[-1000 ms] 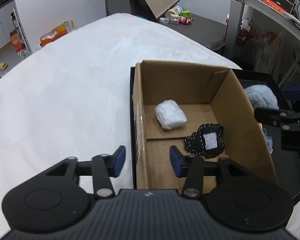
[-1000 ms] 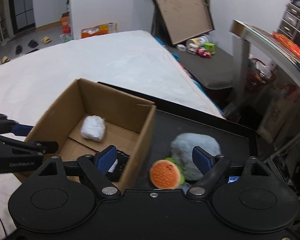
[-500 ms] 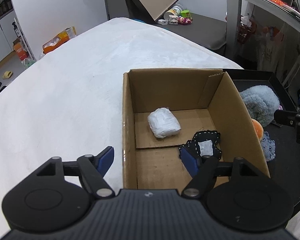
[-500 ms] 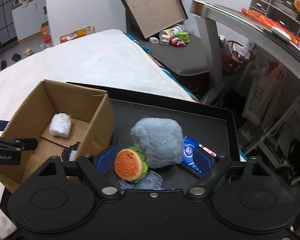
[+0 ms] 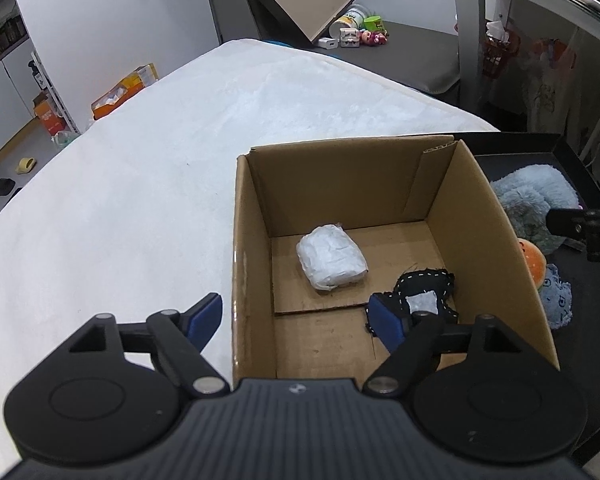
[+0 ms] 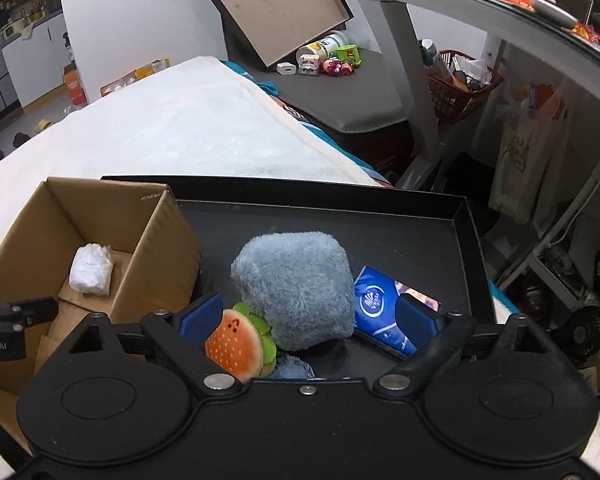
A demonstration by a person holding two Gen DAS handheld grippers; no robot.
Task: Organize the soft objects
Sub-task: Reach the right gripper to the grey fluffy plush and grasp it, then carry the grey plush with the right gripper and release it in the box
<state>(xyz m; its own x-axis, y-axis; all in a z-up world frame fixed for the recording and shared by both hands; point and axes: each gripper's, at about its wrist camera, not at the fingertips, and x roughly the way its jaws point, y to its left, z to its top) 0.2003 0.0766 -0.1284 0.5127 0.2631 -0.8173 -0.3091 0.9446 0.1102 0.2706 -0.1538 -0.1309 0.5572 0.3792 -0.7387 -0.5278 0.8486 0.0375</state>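
Observation:
A cardboard box (image 5: 496,248) (image 6: 156,248) stands on the white bed and holds a white wrapped bundle (image 5: 331,257) (image 6: 91,269) and a black stitched pouch (image 5: 424,294). My left gripper (image 5: 296,322) straddles the box's left wall, its jaws opening with nothing gripped. To the right, a black tray (image 6: 466,240) carries a grey-blue plush (image 6: 296,284) (image 5: 532,208), a burger plush (image 6: 240,344), a blue tissue pack (image 6: 376,308) and a small blue cloth (image 5: 556,300). My right gripper (image 6: 308,318) hovers over the plush, jaws opening, pads not touching it.
The white blanket (image 5: 140,184) spreads left of the box. Beyond the bed lie a grey mat with toys (image 6: 328,62), a leaning board (image 6: 276,4), a glass desk (image 6: 480,4) and a red basket (image 6: 460,84).
Both grippers opened wider. The right one swung from over the box to over the tray's plush toys. The left one drifted back so its fingers straddle the box's left wall.

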